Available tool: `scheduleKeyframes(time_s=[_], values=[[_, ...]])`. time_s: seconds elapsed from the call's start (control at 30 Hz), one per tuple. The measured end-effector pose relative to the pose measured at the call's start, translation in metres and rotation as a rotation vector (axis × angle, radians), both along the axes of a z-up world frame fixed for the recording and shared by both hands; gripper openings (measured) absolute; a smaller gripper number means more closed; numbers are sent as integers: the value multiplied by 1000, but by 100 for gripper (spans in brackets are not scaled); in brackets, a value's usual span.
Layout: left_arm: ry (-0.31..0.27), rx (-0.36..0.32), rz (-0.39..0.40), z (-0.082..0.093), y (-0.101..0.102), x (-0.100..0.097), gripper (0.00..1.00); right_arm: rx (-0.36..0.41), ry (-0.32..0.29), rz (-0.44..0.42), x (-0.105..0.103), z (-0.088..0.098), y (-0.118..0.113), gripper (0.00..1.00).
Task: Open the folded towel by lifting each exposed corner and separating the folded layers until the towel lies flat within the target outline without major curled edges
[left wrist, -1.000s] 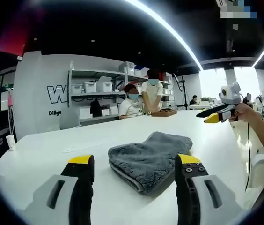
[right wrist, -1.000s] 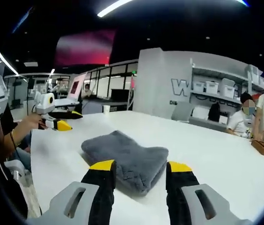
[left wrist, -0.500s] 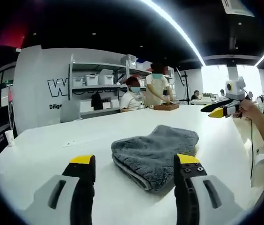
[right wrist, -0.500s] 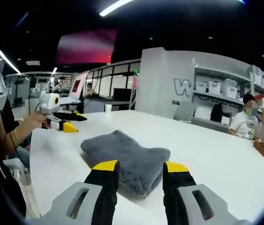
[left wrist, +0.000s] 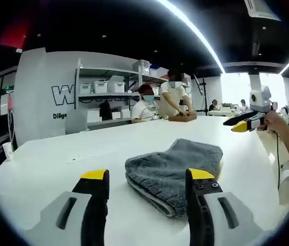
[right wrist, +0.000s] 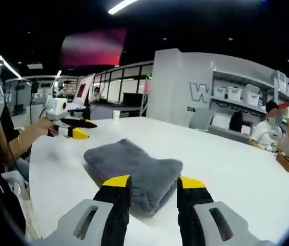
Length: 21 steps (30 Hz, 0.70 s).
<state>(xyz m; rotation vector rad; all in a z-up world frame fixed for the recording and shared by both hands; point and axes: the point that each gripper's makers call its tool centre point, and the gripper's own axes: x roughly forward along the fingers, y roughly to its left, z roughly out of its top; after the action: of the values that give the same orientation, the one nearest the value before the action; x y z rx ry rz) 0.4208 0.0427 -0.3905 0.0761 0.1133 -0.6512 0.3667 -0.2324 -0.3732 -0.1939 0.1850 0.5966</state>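
I hold my left gripper (left wrist: 145, 177) low over the white table (left wrist: 47, 164), its 2 jaws wide apart with nothing between them, and the folded grey towel (left wrist: 178, 166) lies just behind the yellow tips, a little to the right of the gap. My right gripper (right wrist: 148, 183) faces the same towel (right wrist: 134, 171) from the other side, its jaws at a narrower gap and also holding nothing, with the near folded end of the towel between the 2 tips or just behind them; I cannot tell if they touch it. I judge that the step now is to take a first exposed corner. To do it well, I think 1 gripper should pinch only the top layer at a free corner, not the whole stack, and lift it slowly while the other presses the lower layers so they do not slide on the smooth table. The towel is thick and plush, with soft rounded folds and at least 2 layers visible at its near edge, so a shallow pinch is safer. I see no target outline on the table.
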Motion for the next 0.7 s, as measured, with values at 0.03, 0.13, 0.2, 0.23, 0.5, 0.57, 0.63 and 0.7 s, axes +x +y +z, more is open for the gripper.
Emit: scheduleKeyframes(time_s=[0.03, 0.13, 0.2, 0.23, 0.5, 0.57, 0.63, 0.7], values=[[3, 3, -5, 0, -1, 1, 59, -3, 1, 0, 1, 0, 0, 32], [3, 16, -11, 0, -2, 4, 59, -6, -2, 1, 3, 2, -1, 31], [3, 17, -12, 0, -2, 6, 58, -27, -7, -8, 6, 2, -2, 31], [2, 17, -13, 0, -2, 7, 58, -51, -10, -20, 9, 2, -4, 31], [25, 34, -13, -7, -1, 15, 56, -45, -20, -18, 22, 5, -4, 31], [26, 31, -11, -7, 0, 18, 56, -39, -19, -17, 25, 4, -4, 31], [28, 27, -10, -7, -1, 19, 56, -38, -18, -17, 28, 2, -3, 30], [23, 12, -2, -6, -1, 24, 56, -42, -24, -27, 35, 1, -3, 30]])
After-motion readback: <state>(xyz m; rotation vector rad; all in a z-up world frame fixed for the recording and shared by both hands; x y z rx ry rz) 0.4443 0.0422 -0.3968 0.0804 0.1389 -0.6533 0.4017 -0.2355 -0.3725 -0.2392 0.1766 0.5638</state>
